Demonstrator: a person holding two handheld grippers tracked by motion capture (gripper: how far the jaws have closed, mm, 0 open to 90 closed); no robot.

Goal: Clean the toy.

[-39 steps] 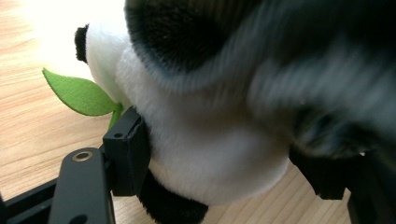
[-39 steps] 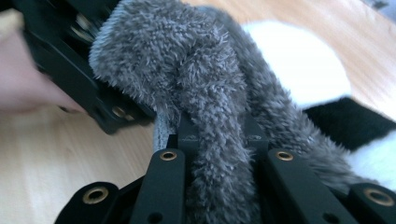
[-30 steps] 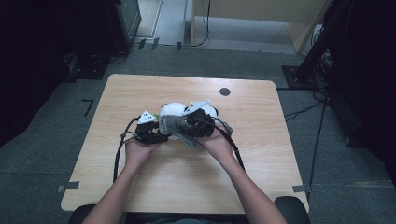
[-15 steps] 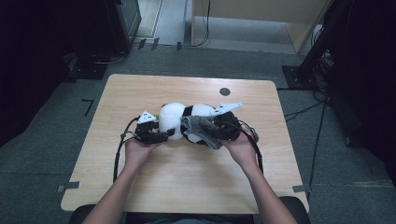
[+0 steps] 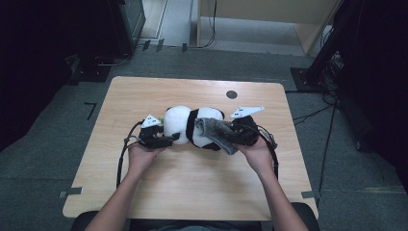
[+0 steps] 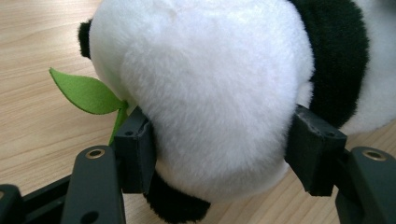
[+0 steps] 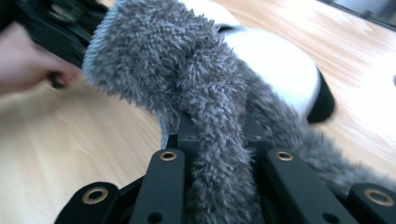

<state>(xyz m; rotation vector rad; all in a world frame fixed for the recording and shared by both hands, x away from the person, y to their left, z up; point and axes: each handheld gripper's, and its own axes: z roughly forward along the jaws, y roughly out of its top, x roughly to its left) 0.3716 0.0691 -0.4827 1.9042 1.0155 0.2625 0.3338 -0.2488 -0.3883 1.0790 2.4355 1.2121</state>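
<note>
Cloth (image 5: 219,134) dragged rightward, wooden table (image 5: 192,187), grey floor (image 5: 57,120)

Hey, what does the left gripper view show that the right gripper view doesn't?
Left gripper view alone: a green felt leaf beside the black-and-white plush panda's white rounded end, with the left gripper pressing that end from both sides.

Right gripper view alone: a fuzzy grey cloth draped over the panda and pinched in the shut right gripper, plus the other hand at the left edge.

Both: the panda lying on the light wooden table.
</note>
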